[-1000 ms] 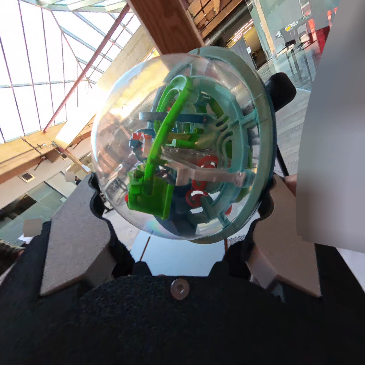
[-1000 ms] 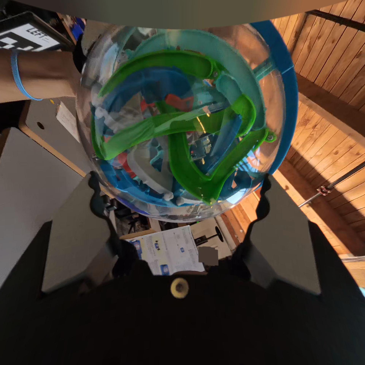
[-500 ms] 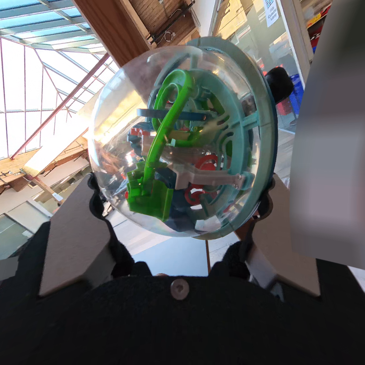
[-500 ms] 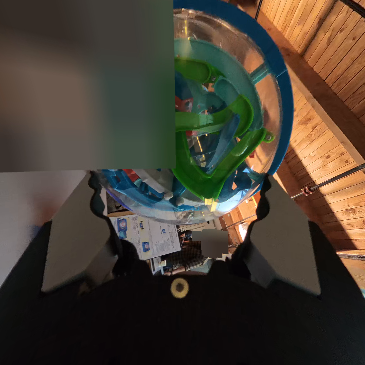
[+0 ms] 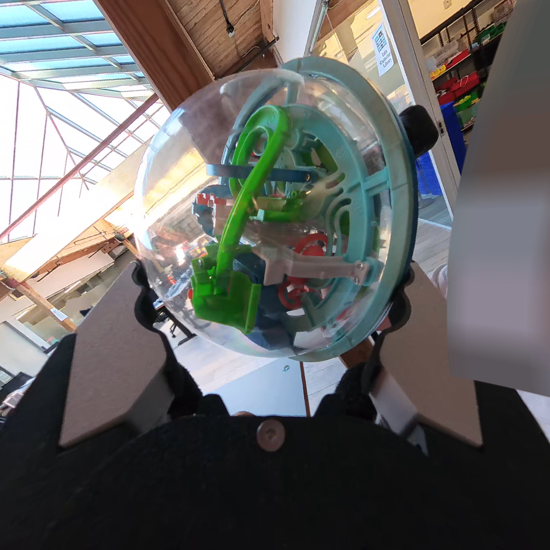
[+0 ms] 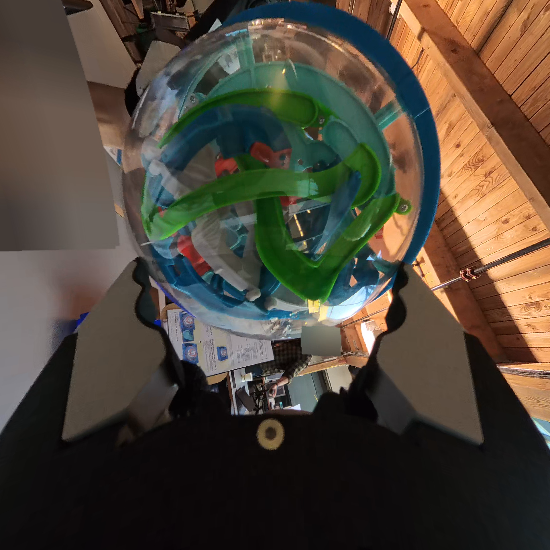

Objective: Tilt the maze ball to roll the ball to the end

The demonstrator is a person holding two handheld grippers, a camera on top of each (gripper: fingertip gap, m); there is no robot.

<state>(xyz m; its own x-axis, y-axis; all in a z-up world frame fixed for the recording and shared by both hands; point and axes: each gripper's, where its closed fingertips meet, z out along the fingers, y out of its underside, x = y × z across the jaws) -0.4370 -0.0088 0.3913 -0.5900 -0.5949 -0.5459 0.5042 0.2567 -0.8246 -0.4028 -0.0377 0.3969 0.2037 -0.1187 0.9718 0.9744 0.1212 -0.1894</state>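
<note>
Both grippers clamp the same maze ball from opposite sides, jaws spread wide around it. Left gripper [image 5: 273, 285]: its flat grey fingers [image 5: 119, 342], edged with wavy black pads, press on the maze ball [image 5: 276, 208], one on the clear dome, the other at the pale teal equator ring [image 5: 398, 208]. Right gripper [image 6: 269, 282] grips likewise, scalloped black pads against the transparent shell of the maze ball [image 6: 276, 178] at lower left and beside the blue rim [image 6: 422, 148] at lower right.

The sphere is glossy clear plastic, held aloft and tilted. Inside run curved bright green tracks [image 6: 282, 190], blue channels, red spiral pieces [image 5: 309, 247] and a grey bracket [image 5: 315, 265] fixed with small screws. The small rolling ball cannot be made out.

Beyond the left view stand a glazed skylight [image 5: 59, 134] with thin metal bars and a heavy wooden beam [image 5: 154, 47]; beyond the right, a warm knotty plank wall [image 6: 491, 208] and a printed sheet [image 6: 220, 351].
</note>
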